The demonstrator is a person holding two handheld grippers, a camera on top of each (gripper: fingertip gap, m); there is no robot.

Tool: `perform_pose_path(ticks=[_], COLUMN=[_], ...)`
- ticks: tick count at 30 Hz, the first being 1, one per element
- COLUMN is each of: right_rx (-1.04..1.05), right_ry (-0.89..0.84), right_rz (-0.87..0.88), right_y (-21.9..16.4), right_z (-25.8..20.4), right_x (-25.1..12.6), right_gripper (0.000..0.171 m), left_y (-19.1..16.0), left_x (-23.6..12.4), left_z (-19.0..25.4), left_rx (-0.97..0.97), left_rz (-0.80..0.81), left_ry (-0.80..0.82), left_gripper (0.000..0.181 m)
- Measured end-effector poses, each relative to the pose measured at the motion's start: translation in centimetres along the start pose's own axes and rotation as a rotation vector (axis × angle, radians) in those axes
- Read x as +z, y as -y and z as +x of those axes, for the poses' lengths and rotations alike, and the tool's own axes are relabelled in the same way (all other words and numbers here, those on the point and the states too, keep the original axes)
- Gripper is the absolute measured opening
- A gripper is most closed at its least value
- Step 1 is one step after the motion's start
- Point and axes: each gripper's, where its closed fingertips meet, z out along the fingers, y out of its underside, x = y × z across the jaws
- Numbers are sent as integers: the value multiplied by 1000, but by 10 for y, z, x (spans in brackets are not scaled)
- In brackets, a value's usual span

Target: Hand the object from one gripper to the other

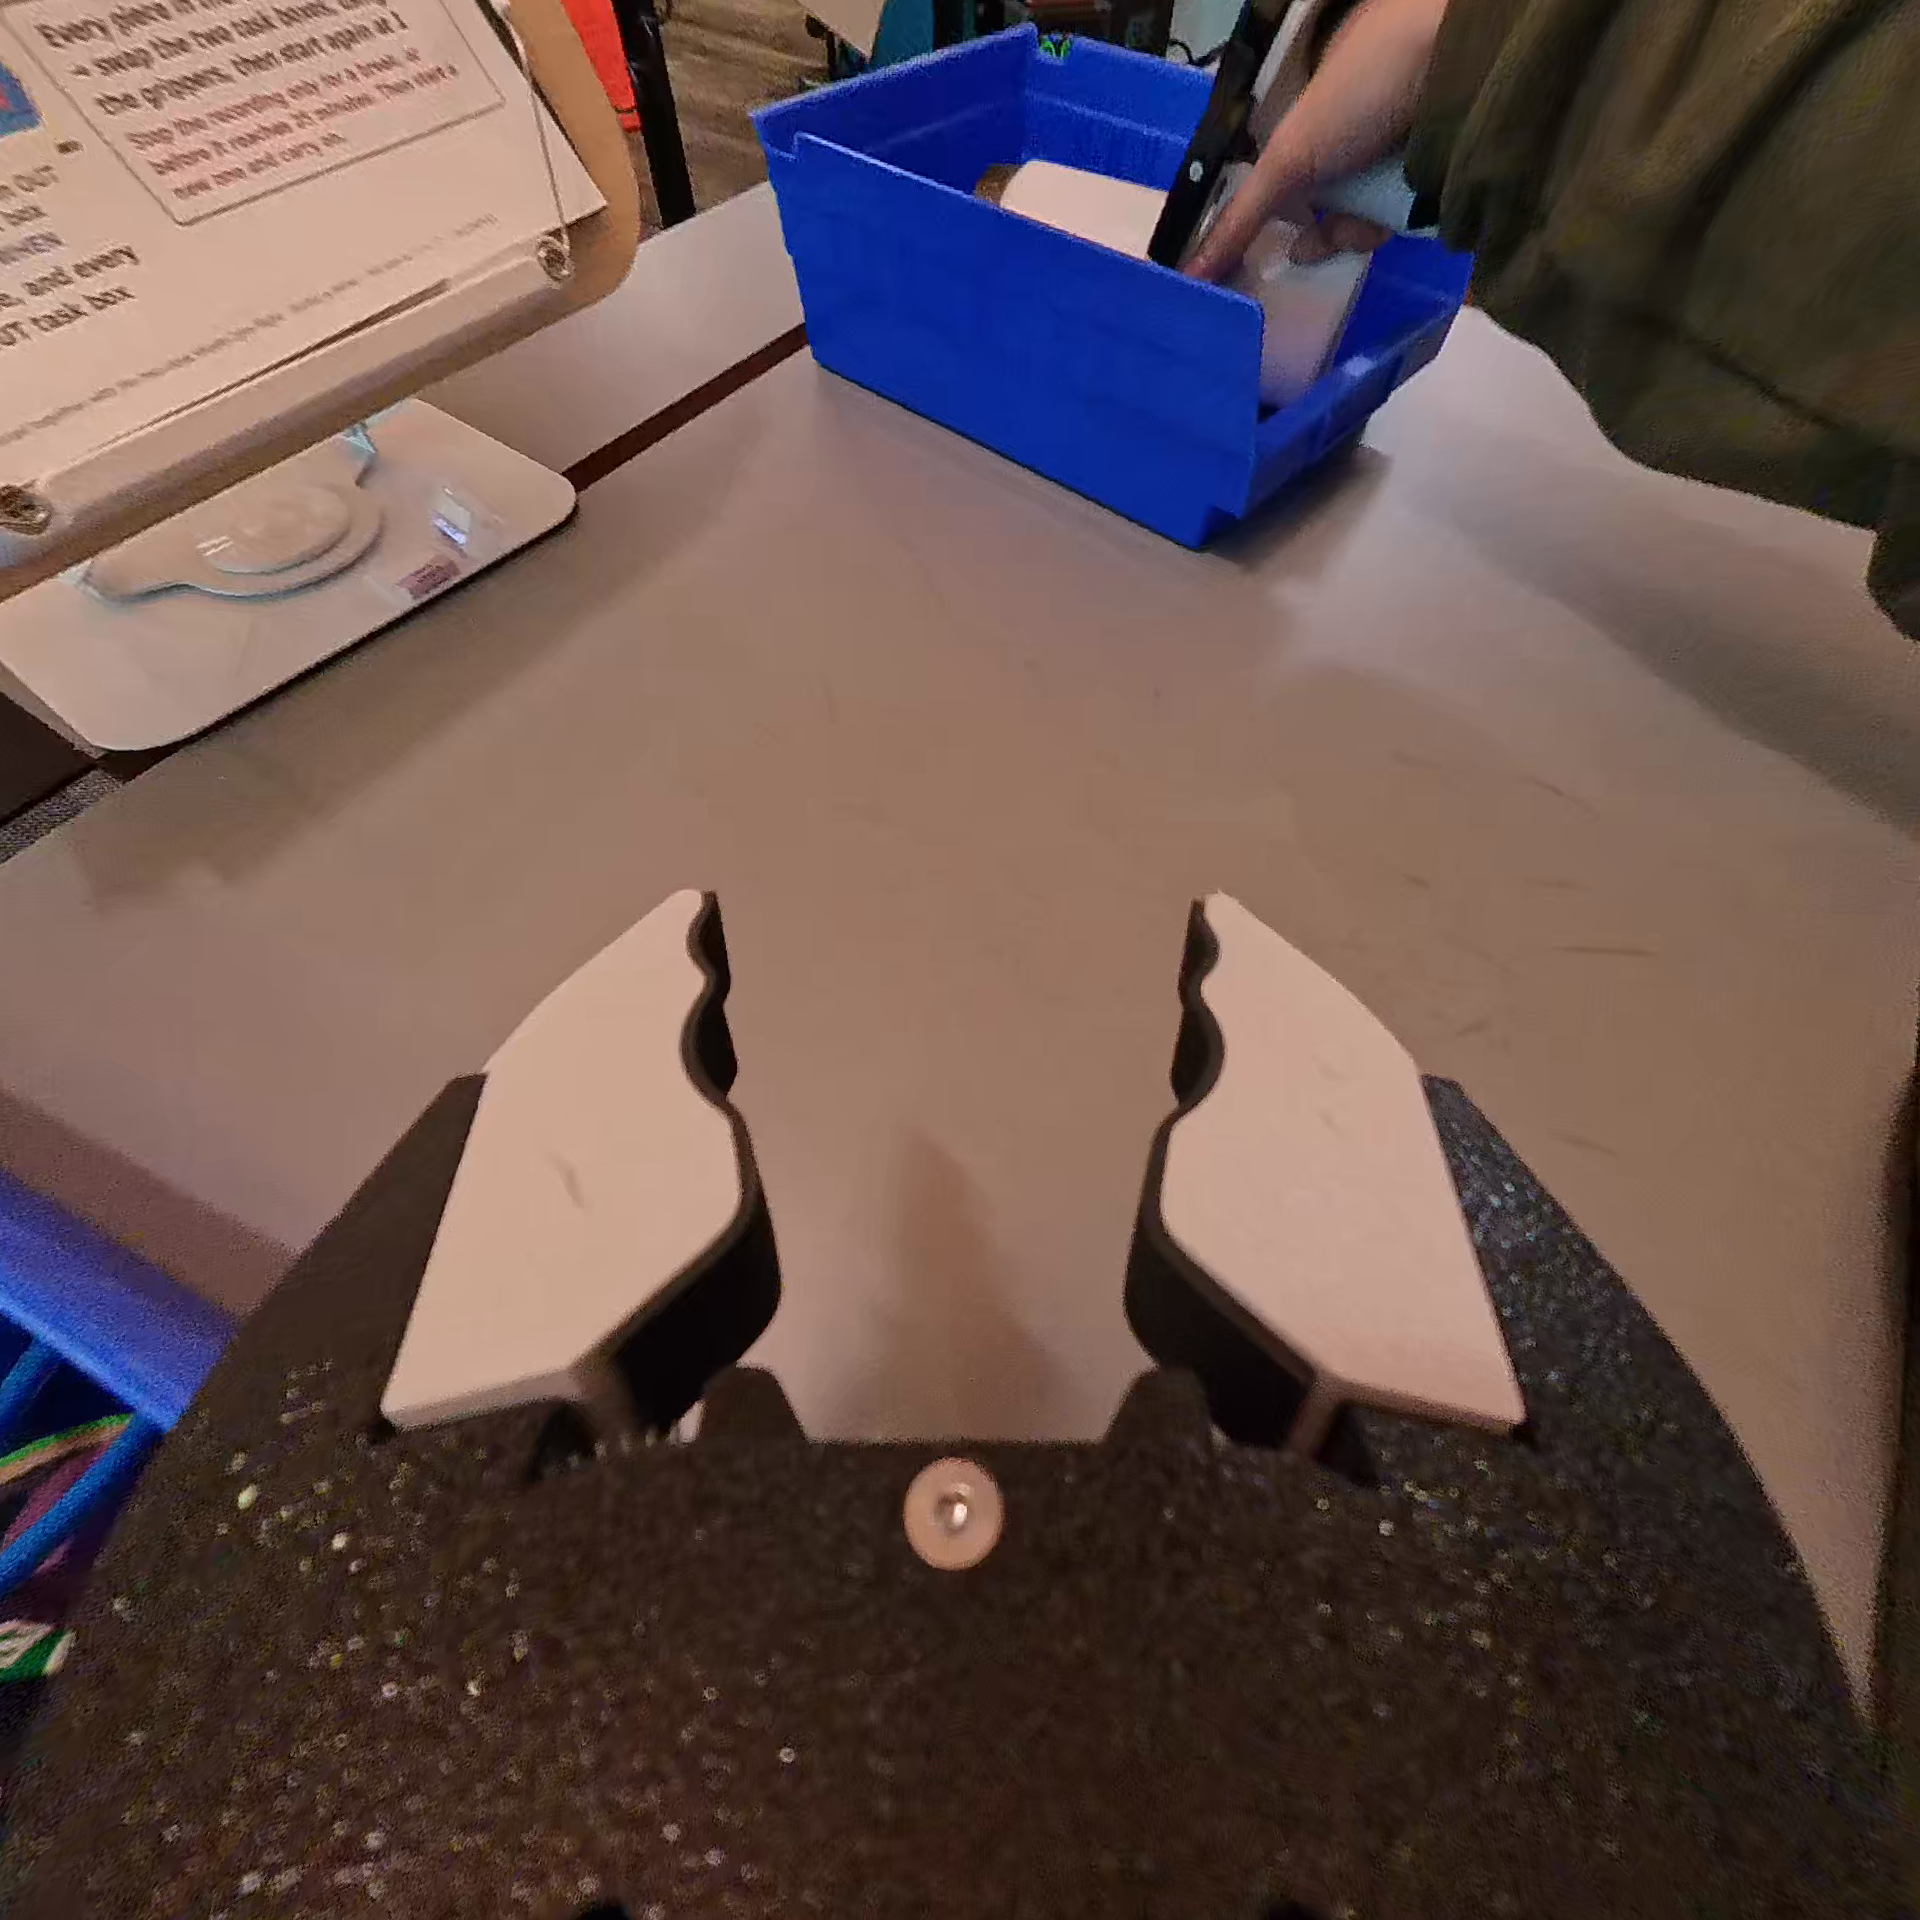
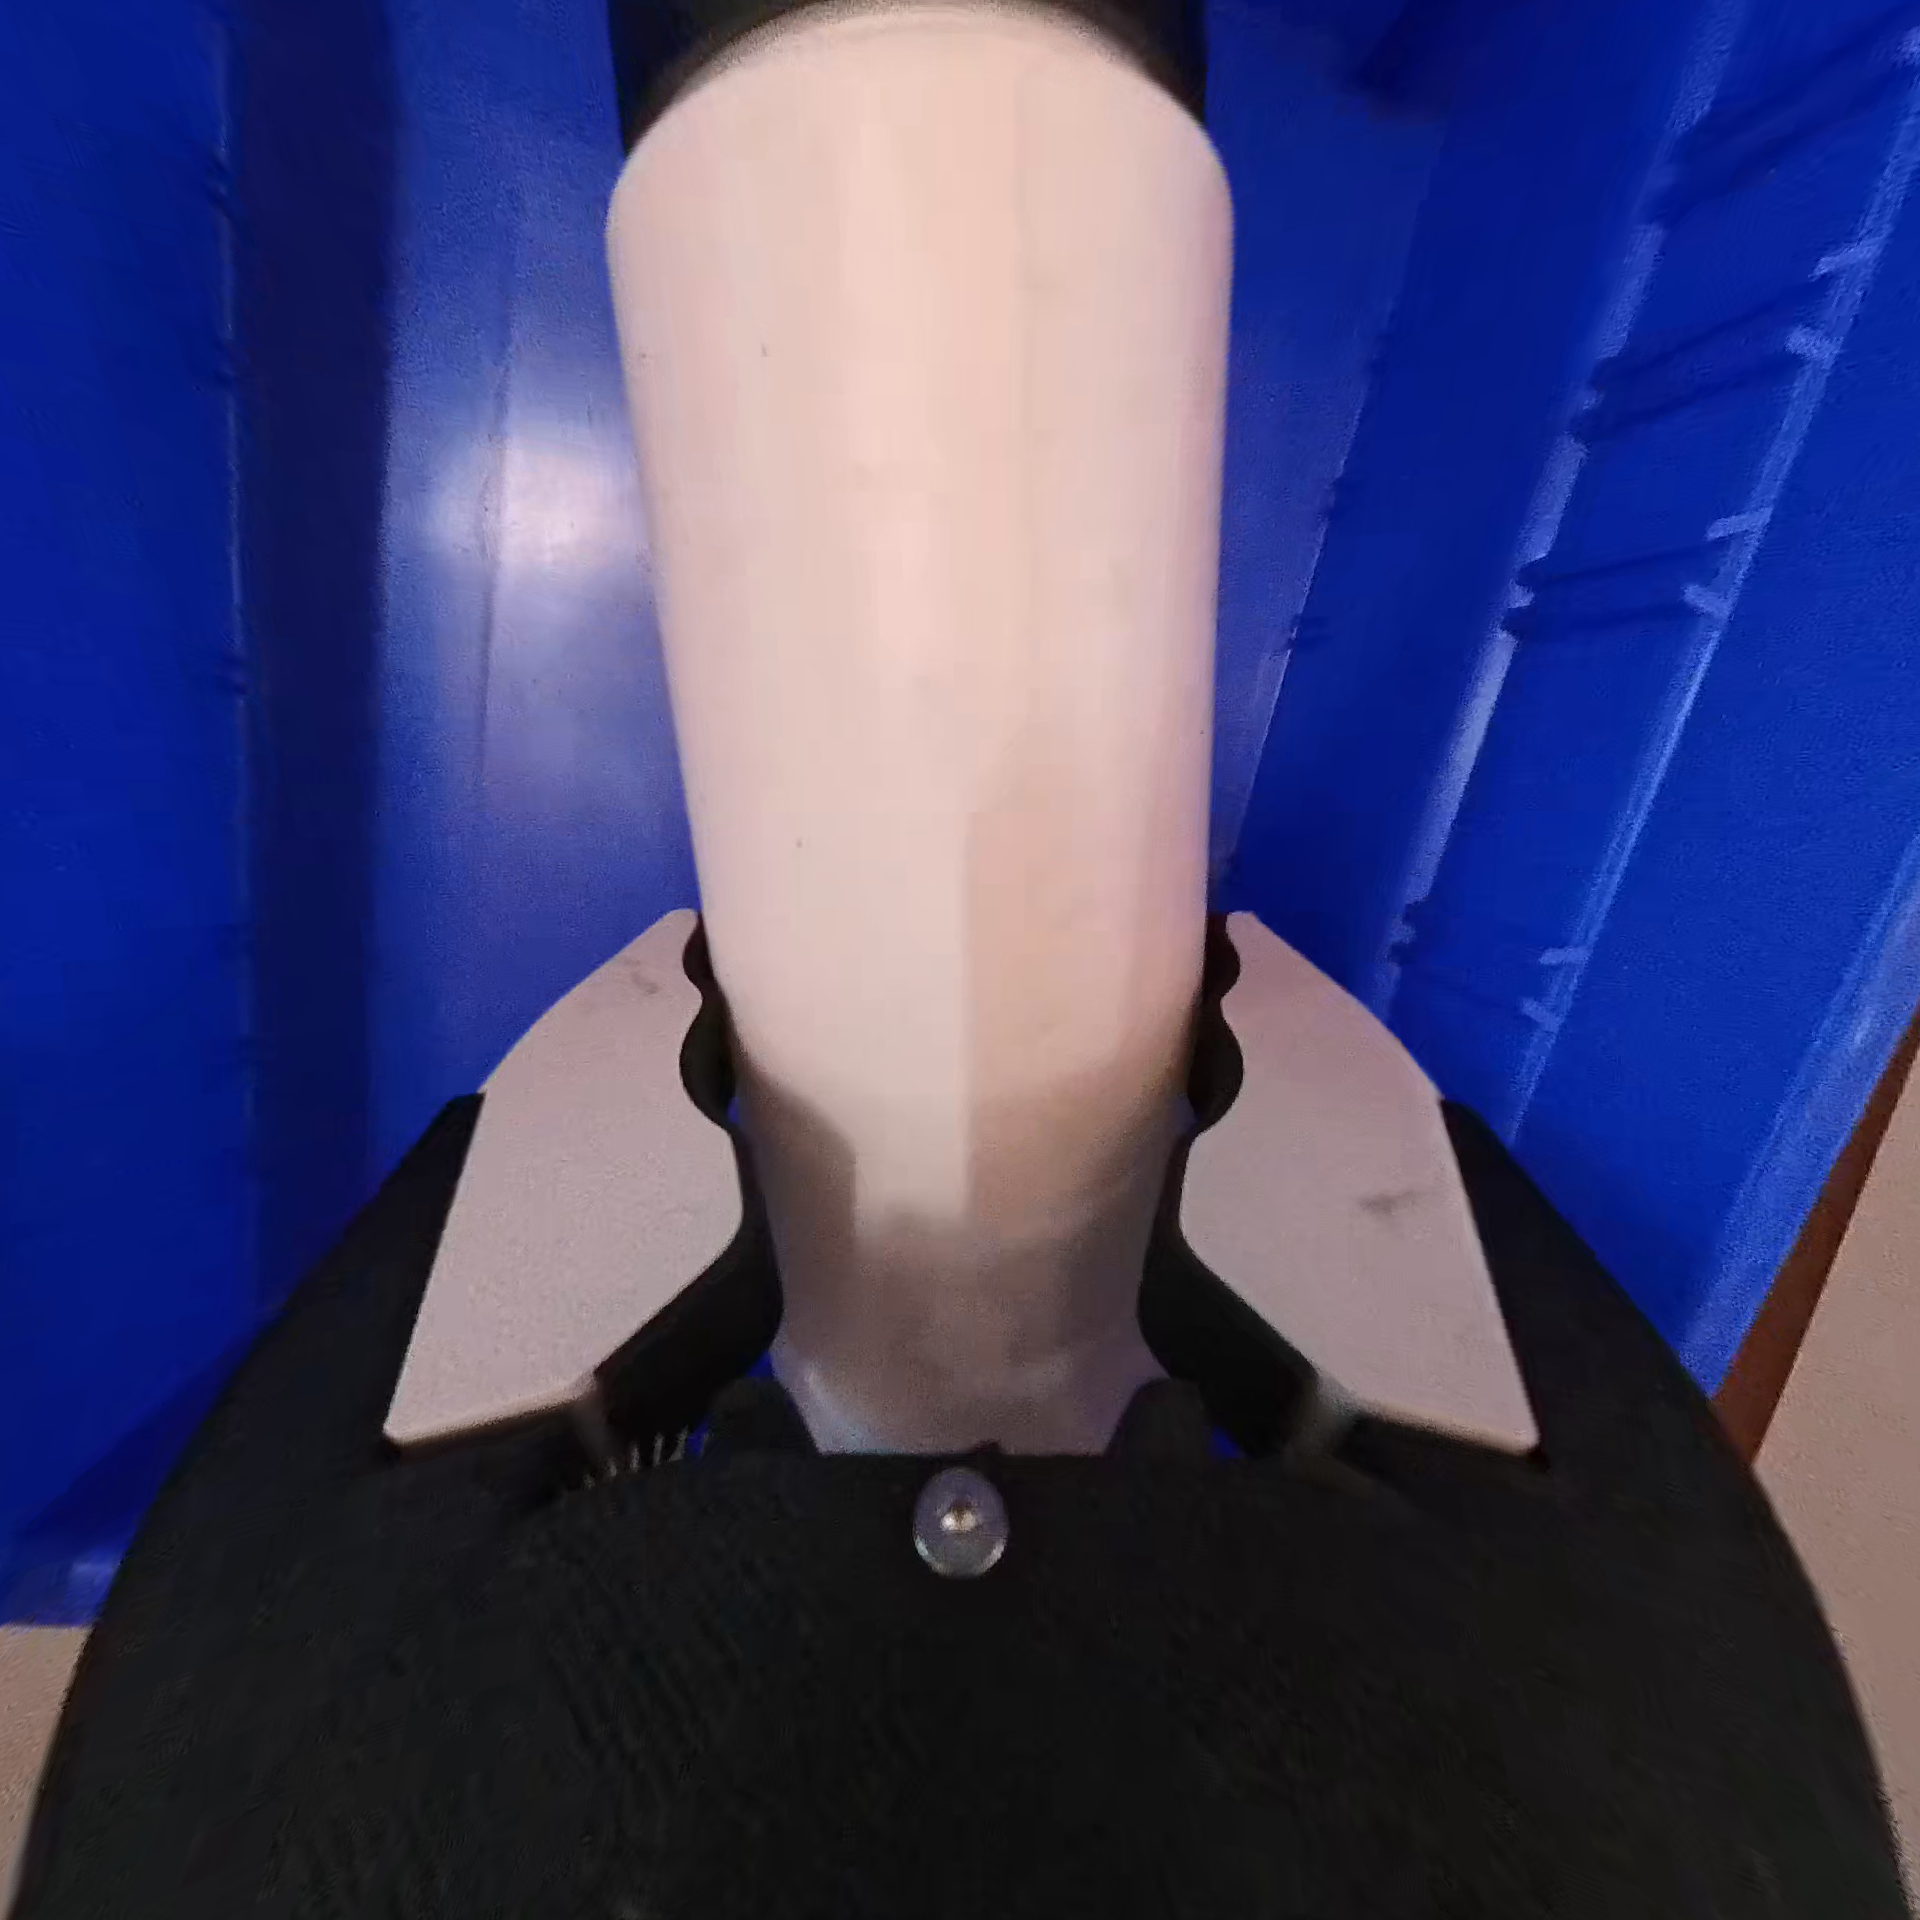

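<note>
A pale cream tumbler (image 2: 925, 582) with a dark band at its far end lies inside the blue bin (image 2: 312, 520). My right gripper (image 2: 958, 935) is down in the bin, and the tumbler fills the gap between its fingers. The jaws stand at full width, hugging the tumbler's sides without any visible squeeze. In the left wrist view the right gripper (image 1: 1278, 281), held by a hand, reaches into the blue bin (image 1: 997, 312), and the tumbler (image 1: 1304, 322) shows pale by the bin's open end. My left gripper (image 1: 951, 914) is open and empty, low over the grey table (image 1: 935, 675).
A second white object (image 1: 1081, 203) lies farther back in the bin. A white sign stand (image 1: 291, 582) with a printed sheet stands at the left. Another blue bin (image 1: 62, 1351) is at the lower left edge. A person's olive sleeve (image 1: 1714, 260) hangs over the right. The tips of one gripper are about 45 cm away from the tips of the other.
</note>
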Motion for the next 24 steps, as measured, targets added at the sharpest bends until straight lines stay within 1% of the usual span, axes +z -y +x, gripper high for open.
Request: perform_pose_path(ticks=[4, 7, 9, 10, 12, 13, 15, 17, 19, 21, 24], right_rx=[-20, -43, -80, -102, -131, -147, -210, -284, -356, -410, -512], right_ry=[-13, 6, -46, -88, -106, -79, 16, 152, 263, 365, 521], right_rz=[10, 73, 151, 197, 319, 395, 560, 699, 801, 855, 874], right_y=[1, 8, 17, 21, 32, 38, 47, 48, 43, 33, 12], right_z=[0, -4, 0, 3, -5, -17, -53, -101, -147, -192, -256], right_x=[0, -11, -31, -44, -75, -92, -125, -154, -175, -184, -188], right_gripper=[88, 86, 102, 105, 103, 104, 106, 104, 99, 96, 93], left_y=[2, 6, 0, -7, -25, -35, -56, -73, -85, -90, -93], left_x=[-19, -51, -78, -91, -115, -125, -137, -137, -133, -124, -116], left_z=[-12, -40, -67, -84, -119, -138, -166, -186, -201, -209, -217], left_rx=[-25, 32, 126, 202, 422, 522, 658, 796, 917, 983, 999], left_rz=[19, 29, -40, -104, -269, -357, -521, -623, -697, -728, -755], left_ry=[46, 150, 227, 265, 336, 373, 387, 373, 373, 377, 386], left_gripper=[78, 74, 73, 73, 72, 72, 68, 64, 57, 45, 17])
